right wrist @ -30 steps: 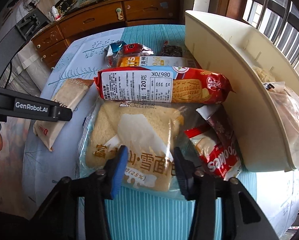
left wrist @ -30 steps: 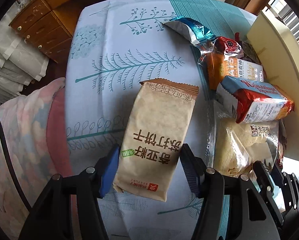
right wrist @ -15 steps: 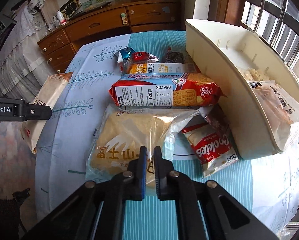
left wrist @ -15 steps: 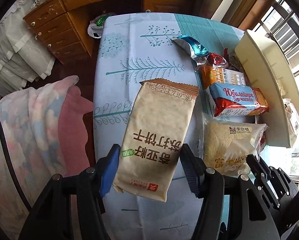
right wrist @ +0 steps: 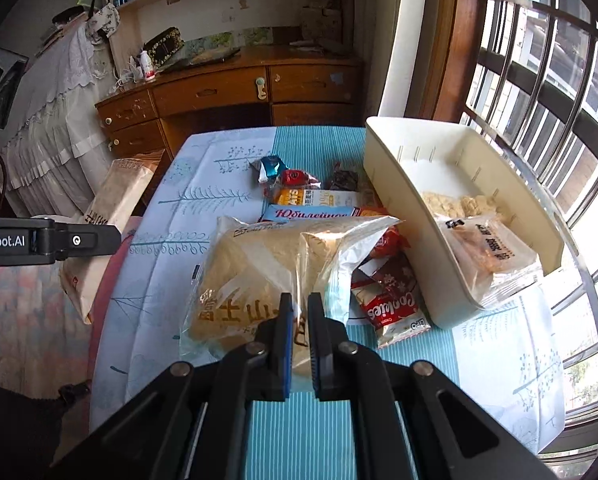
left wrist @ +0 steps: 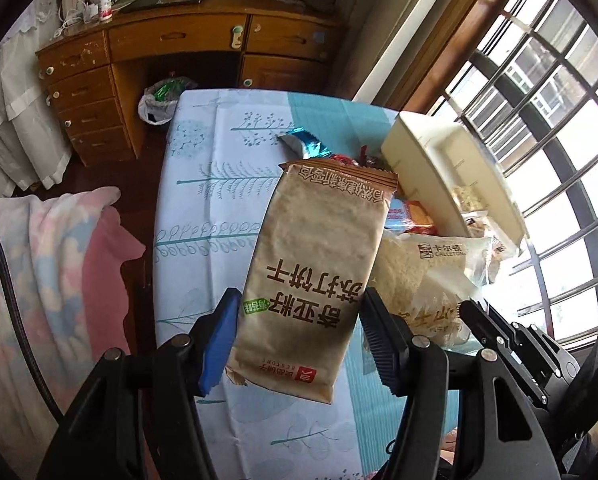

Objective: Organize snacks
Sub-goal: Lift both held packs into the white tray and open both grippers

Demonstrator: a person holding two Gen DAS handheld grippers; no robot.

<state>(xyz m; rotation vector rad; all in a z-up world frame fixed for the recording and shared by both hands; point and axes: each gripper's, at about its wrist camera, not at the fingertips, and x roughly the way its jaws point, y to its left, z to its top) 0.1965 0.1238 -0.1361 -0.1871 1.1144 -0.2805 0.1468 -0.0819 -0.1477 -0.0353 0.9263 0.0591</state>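
Observation:
My left gripper is shut on a tan cracker packet with brown print, held up over the patterned table; the same cracker packet shows at the left of the right wrist view. My right gripper is shut on the clear wrapper of a bread bag, lifted off the table; that bread bag hangs right of the cracker packet. A cream bin stands at the right, with a bagged snack and crumbly pieces inside.
Loose snacks lie between bread bag and bin: a red cookies pack, a blue-and-red biscuit roll, an orange box, small foil sweets. A wooden desk stands behind the table, a barred window at the right, a blanket at the left.
The right gripper closed on the bread bag's wrapper and raised it. Both grippers rose and tilted up, so the table looks smaller. The left kept its grip on the cracker packet.

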